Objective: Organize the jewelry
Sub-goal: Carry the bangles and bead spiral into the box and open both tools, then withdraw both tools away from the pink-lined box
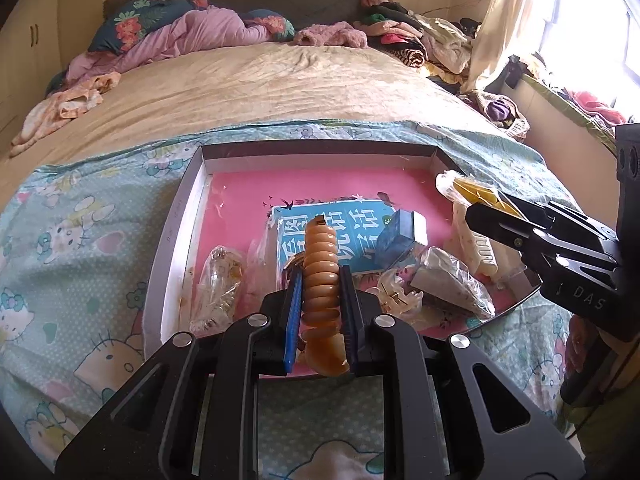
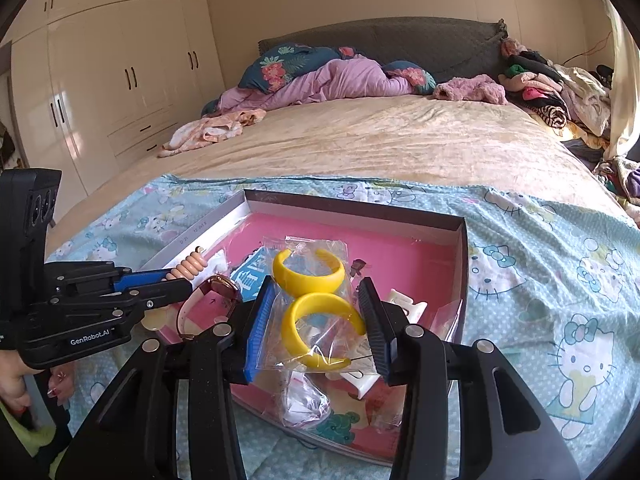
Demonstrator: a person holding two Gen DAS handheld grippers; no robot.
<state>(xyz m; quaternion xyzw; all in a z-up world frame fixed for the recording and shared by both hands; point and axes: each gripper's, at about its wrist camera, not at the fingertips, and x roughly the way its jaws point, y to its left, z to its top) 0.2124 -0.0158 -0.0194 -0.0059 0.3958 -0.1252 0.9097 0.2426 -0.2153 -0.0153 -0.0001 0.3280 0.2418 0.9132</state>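
My left gripper [image 1: 320, 276] is shut on an orange spiral hair tie [image 1: 320, 280] and holds it above the near part of a shallow box [image 1: 188, 200] with a pink floor. It also shows in the right wrist view [image 2: 180, 276]. My right gripper [image 2: 316, 296] is shut on a clear bag with two yellow hoop earrings [image 2: 310, 276], above the box [image 2: 462, 256]; in the left wrist view [image 1: 472, 208] it is at the box's right side. In the box lie a blue booklet [image 1: 360, 220], a small blue box [image 1: 396, 236], clear bagged trinkets [image 1: 218, 280] and a white comb [image 1: 478, 246].
The box rests on a Hello Kitty cloth [image 1: 80, 240] on a beige bed [image 1: 260, 84]. Pillows and a purple quilt [image 1: 192, 36] lie at the headboard, clothes [image 1: 408, 36] pile at the far right. A white wardrobe [image 2: 112, 80] stands left. A pink watch [image 2: 216, 292] lies in the box.
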